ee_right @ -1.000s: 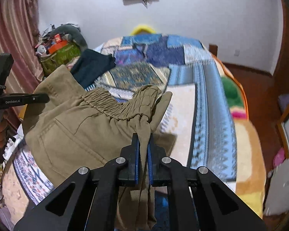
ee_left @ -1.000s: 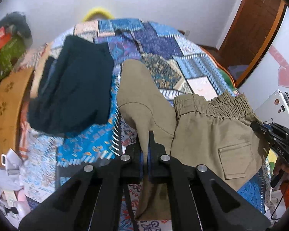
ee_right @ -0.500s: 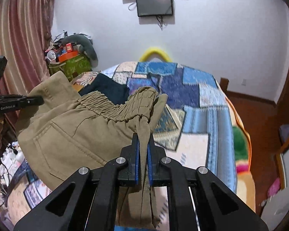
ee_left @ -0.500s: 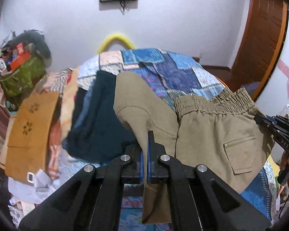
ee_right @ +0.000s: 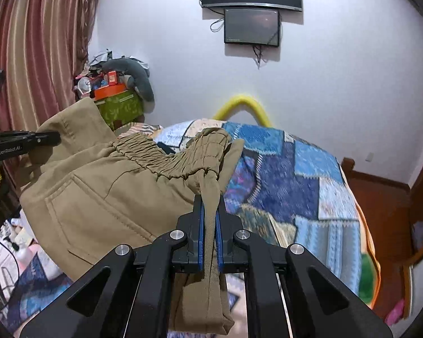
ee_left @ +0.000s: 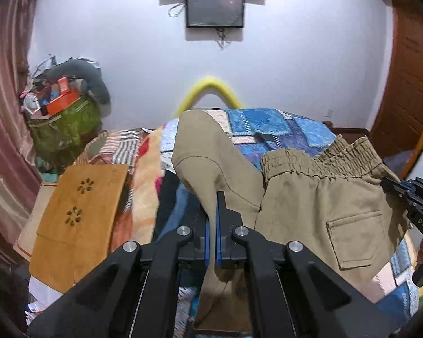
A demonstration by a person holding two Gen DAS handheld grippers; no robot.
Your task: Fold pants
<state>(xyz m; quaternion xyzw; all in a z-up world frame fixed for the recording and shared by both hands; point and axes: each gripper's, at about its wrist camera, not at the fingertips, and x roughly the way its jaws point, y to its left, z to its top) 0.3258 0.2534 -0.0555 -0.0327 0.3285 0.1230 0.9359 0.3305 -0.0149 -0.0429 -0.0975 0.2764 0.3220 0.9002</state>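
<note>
Khaki pants (ee_left: 318, 197) with an elastic waistband and a back pocket hang in the air above the bed, stretched between both grippers. My left gripper (ee_left: 215, 211) is shut on the pants' fabric at one end. My right gripper (ee_right: 208, 211) is shut on a bunched fold of the pants (ee_right: 104, 197) just below the waistband. The right gripper also shows at the right edge of the left wrist view (ee_left: 409, 194), and the left gripper shows at the left edge of the right wrist view (ee_right: 22, 140). The lower pant legs hang out of sight below the jaws.
A bed with a blue patchwork quilt (ee_right: 296, 174) lies below. A dark garment (ee_left: 169, 197) lies on it under the pants. A wooden board (ee_left: 79, 211) and a green bag of clutter (ee_left: 65, 124) stand at the left. A wall screen (ee_left: 214, 9) hangs ahead; a wooden door (ee_left: 409, 84) is at the right.
Both grippers have risen and tilted up with the pants, lifting them off the bed. The wall and screens have come into view and the bed has dropped lower in both views.
</note>
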